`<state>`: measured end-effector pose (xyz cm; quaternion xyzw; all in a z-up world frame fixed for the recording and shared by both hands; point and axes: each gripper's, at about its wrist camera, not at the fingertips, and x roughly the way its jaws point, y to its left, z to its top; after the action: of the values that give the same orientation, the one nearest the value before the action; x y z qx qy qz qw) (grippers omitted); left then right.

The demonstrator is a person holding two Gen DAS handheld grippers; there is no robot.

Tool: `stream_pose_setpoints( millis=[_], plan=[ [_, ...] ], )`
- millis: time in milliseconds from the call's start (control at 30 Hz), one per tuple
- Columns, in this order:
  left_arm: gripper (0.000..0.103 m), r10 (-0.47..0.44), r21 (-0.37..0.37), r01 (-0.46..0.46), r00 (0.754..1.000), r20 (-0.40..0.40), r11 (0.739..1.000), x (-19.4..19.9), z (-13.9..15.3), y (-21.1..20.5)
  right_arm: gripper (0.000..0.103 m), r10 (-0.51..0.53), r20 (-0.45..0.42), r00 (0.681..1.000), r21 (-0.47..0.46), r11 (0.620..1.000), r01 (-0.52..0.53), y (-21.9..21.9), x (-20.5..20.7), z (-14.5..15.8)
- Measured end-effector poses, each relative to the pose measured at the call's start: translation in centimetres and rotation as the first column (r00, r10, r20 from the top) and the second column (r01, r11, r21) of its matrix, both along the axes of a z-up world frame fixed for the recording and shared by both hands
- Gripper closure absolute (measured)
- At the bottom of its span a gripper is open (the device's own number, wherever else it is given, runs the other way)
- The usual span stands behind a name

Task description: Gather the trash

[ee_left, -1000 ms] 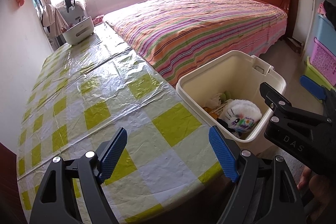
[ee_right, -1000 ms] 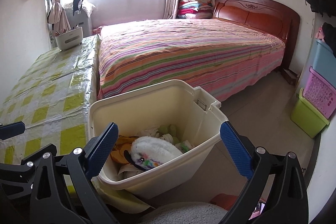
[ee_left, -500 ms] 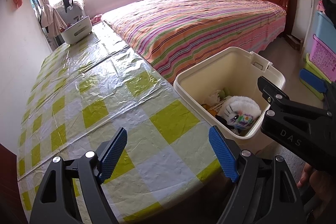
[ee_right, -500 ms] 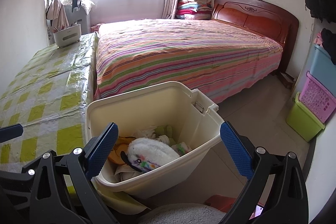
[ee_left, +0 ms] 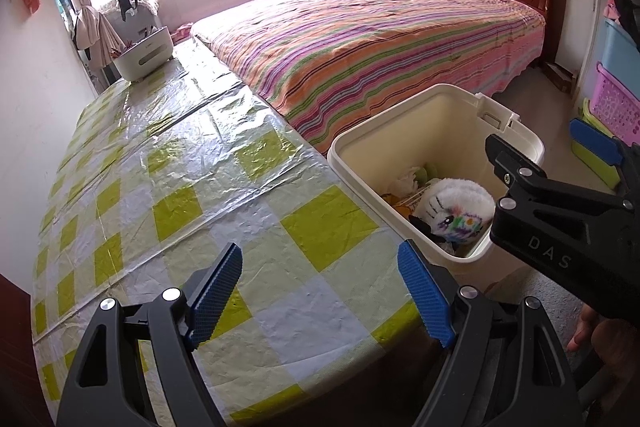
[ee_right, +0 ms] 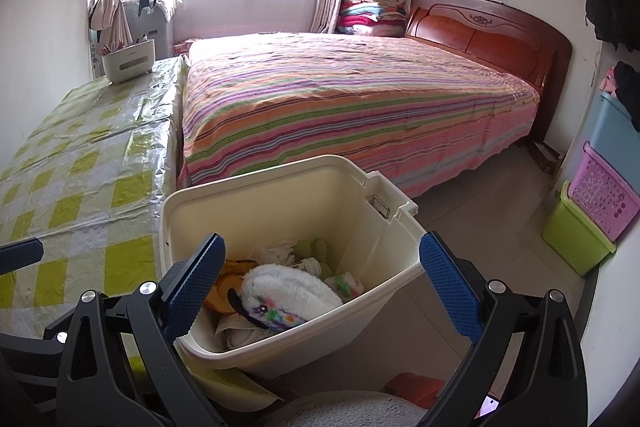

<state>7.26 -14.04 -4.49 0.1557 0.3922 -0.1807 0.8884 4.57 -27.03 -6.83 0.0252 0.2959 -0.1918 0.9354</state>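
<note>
Left gripper [ee_left: 320, 291] gapes, seemingly over table [ee_left: 168, 163] edge.

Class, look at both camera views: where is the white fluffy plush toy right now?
The white plush toy lies inside the cream bin, on top of the other rubbish, low in the right wrist view; the bin stands beside the checked table, near the striped bed.

Bin [ee_left: 436, 115] between table [ee_left: 168, 187] and bed [ee_left: 380, 39]

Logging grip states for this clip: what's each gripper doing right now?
Left gripper: open, empty, above the yellow-checked plastic tablecloth.
Right gripper: open, empty, over the cream plastic bin.
</note>
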Motion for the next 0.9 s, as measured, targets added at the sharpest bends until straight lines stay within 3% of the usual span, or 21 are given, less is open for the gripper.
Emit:
stream_pose_setpoints(
  millis=[900],
  plan=[
    [0.025,0.003,-0.004,-0.003,1.0,0.0,1.0,-0.09,-0.04,-0.1,0.007,0.005,-0.017,1.0,0.03,1.0,-0.004,-0.63,-0.11,-0.57]
  ],
)
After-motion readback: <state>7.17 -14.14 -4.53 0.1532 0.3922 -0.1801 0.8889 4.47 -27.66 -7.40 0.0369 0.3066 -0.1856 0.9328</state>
